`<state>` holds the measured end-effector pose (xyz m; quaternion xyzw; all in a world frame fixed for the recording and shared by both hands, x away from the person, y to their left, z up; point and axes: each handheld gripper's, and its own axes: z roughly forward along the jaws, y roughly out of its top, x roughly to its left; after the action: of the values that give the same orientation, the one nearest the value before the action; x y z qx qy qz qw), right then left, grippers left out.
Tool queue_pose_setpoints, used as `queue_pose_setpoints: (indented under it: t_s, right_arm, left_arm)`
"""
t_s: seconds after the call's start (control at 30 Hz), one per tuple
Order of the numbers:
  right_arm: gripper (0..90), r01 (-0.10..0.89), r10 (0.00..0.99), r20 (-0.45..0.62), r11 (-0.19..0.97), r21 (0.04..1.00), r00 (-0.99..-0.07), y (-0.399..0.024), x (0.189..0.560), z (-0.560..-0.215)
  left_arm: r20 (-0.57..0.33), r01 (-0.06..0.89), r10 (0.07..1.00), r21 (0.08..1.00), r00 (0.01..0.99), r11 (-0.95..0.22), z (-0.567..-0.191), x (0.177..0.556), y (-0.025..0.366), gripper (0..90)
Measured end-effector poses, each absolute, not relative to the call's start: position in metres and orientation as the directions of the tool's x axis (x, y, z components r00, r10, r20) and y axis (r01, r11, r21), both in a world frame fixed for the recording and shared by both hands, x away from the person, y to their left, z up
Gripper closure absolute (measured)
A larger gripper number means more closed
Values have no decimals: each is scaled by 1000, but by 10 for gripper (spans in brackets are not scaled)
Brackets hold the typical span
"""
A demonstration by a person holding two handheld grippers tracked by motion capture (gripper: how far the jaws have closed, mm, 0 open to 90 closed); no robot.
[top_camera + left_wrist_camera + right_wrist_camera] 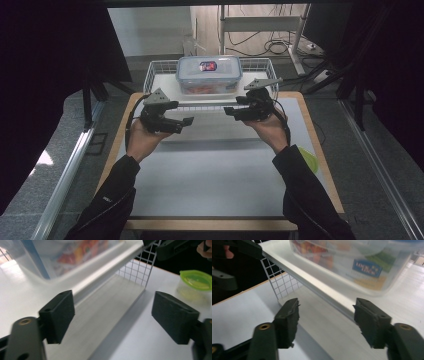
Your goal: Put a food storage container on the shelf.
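- Here's the left claw [186, 121], held above the white-topped desk [210, 175] with its wooden edge, its two black jaws spread well apart and nothing between them.
- Over on the other side, the right claw [229, 112] mirrors it: jaws wide apart, nothing gripped, pointing inward toward its partner.
- Both claws hover just in front of the white wire-mesh basket [160, 70] at the far end of the desk, near its front wall but not touching it.
- Sitting inside that basket is the clear plastic food container with a blue-trimmed clip lid [209, 74], upright, lid on, colourful contents showing through its walls.
- From the left gripper view, the left claw [112, 312] frames the basket's white front rail [110, 268] and mesh corner, with the container [62, 255] blurred up above.
- Also in that view, a small clear tub with a lime-green lid [196, 281] stands on the desk off to the right, well apart from the basket.
- From the right gripper view, the right claw [327, 315] looks along the same rail, and the container's blue label [367, 267] sits just beyond, inside the basket.
- In the high view, that green lid [309, 159] peeks out beside the person's right dark sleeve [305, 195].
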<state>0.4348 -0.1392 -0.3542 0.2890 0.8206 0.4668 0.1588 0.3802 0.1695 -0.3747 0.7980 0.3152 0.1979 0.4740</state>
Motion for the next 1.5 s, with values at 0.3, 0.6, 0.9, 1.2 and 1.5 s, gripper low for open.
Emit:
queue_pose_setpoints:
  t_s: [0.3,0.6,0.9,1.2,1.5]
  right_arm:
    - [189,322,630,7,388,864,-777,-145,419,-372]
    - [83,310,611,-13,420,853,-792,-152,401,-393]
    - [37,342,617,32,393,853,-787,-164,391,-404]
    - [38,370,618,35,423,827,-785,-164,367,-428]
    - [33,363,637,27,404,840,-771,-169,346,-444]
  left_arm:
    - [13,345,698,863,716,-370,-393,363,168,61]
    - [-29,352,681,871,731,-342,-414,343,166,41]
    - [-6,347,692,868,722,-355,-433,330,165,15]
    - [-23,357,687,866,726,-349,-459,306,174,13]
    - [-17,367,710,865,704,-343,-482,288,183,37]
